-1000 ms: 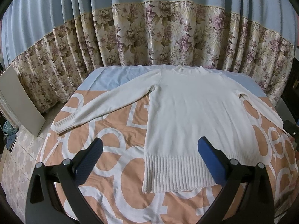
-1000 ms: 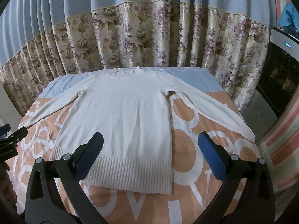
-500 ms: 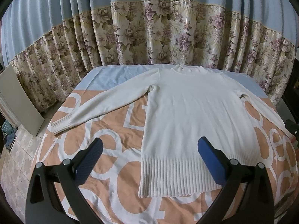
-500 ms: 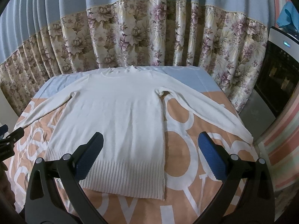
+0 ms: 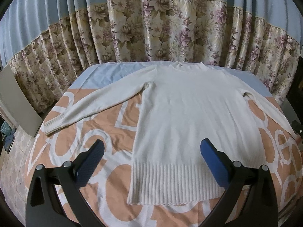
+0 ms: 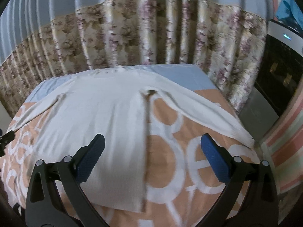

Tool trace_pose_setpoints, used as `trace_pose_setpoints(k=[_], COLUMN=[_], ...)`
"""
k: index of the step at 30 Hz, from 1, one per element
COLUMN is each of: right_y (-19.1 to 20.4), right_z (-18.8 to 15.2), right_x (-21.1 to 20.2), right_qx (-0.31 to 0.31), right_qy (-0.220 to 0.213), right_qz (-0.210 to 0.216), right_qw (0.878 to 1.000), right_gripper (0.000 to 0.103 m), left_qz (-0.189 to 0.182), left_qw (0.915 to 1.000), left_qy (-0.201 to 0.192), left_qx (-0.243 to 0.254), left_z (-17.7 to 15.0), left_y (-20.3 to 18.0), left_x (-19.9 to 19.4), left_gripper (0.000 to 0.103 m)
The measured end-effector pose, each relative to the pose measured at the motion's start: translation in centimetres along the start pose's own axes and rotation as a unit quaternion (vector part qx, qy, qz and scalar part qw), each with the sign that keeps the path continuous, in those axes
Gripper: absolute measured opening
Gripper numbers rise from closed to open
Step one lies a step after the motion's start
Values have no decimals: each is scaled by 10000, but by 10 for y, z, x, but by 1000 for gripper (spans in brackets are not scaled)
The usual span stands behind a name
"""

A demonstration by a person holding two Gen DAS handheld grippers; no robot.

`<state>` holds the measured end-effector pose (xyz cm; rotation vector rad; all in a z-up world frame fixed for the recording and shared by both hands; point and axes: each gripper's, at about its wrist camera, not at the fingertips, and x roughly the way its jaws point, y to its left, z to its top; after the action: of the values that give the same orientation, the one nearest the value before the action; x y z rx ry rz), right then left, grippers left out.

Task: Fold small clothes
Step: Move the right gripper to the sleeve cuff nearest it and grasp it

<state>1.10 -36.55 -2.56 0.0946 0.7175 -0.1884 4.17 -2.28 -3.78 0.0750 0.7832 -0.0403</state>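
A white long-sleeved knit sweater [image 5: 185, 117] lies flat, face up, on a bed with an orange and white patterned sheet [image 5: 106, 132]. Its ribbed hem is nearest me and both sleeves are spread outward. My left gripper [image 5: 151, 160] is open and empty, hovering above the hem. In the right wrist view, which is blurred, the sweater [image 6: 98, 124] lies to the left and its right sleeve [image 6: 204, 113] runs to the right. My right gripper [image 6: 151, 158] is open and empty above the sweater's right edge.
A floral and blue curtain [image 5: 151, 28] hangs behind the bed. A pale board [image 5: 17, 102] leans at the left over a tiled floor. A dark appliance [image 6: 280, 71] stands at the right of the bed.
The right gripper has moved right and forward, its view now blurred, so the sweater's right edge sits between its fingers. The left gripper has shifted slightly left.
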Motion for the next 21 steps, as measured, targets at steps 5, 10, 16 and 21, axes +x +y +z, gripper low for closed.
trace_pose_setpoints(k=[5,10,16,21], right_y=[-49,-96,-154,-193], right_z=[-7,-19,-30,-40], right_x=[15,30,50,71], right_qx=[-6,-161,46,238], right_qy=[-34,-83,12,282], right_qz=[-478,-757,-792,-837], right_qw=[9988,9970,9968,9958], right_gripper=[100,100,100,93], left_qz=[-44,-129,-99,-84], left_qw=[9999,9998,9997,9998], left_qy=[-73,43,47,-30], left_qx=[62,140,198,203], left_z=[-6,-16,-20,-17], left_y=[-19,-44,-78,-107], left_x=[15,40,60,70], left_gripper=[102,102,102,102])
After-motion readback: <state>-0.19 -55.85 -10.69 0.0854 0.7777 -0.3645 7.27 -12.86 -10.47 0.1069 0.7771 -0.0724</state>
